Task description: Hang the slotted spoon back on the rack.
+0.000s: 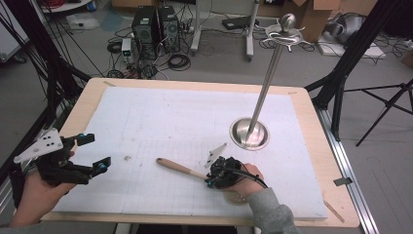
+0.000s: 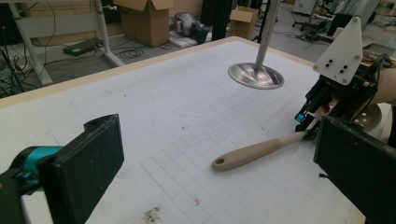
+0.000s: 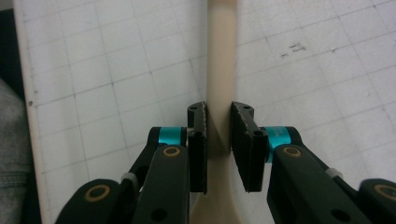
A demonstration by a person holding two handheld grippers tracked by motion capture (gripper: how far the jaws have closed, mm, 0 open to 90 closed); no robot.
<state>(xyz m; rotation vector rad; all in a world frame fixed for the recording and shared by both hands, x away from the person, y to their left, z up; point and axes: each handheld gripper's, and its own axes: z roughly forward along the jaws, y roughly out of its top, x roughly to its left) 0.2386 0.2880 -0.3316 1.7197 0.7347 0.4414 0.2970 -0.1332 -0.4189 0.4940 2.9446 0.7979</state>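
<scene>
While the beige spatula (image 1: 181, 168) lies flat on the white gridded mat (image 1: 160, 122) near the front edge of the worktop (image 1: 319, 146), its handle end with the hang hole points left toward the mat's middle and its perforated head sits under the person's right hand (image 1: 248, 180). In the left gripper view the spatula (image 2: 254, 151) runs from the hole end up to the right gripper (image 2: 310, 123), head just visible behind it.

Right gripper (image 1: 216, 178) — fingers clamped on the spatula's neck, low to the mat. In the right gripper view the fingers (image 3: 197, 140) press the spatula's (image 3: 220, 70) stem from both sides, pads touching it, handle running straight away up the frame. No visible gap either side.

Left gripper (image 1: 97, 153) — fingers wide apart, holding nothing, touching nothing. It sits at the left edge of the mat, well apart from the spatula, held by the left hand (image 1: 39, 192). In its own view the fingers (image 2: 91, 158) frame the spatula between them from a distance.

Farther out: a steel stand (image 1: 249, 132) with a round base on the mat right of centre, behind the right hand, thin pole leaning up to a ball top. Small dark smudge (image 1: 128, 158) on the mat between the two grippers.
</scene>
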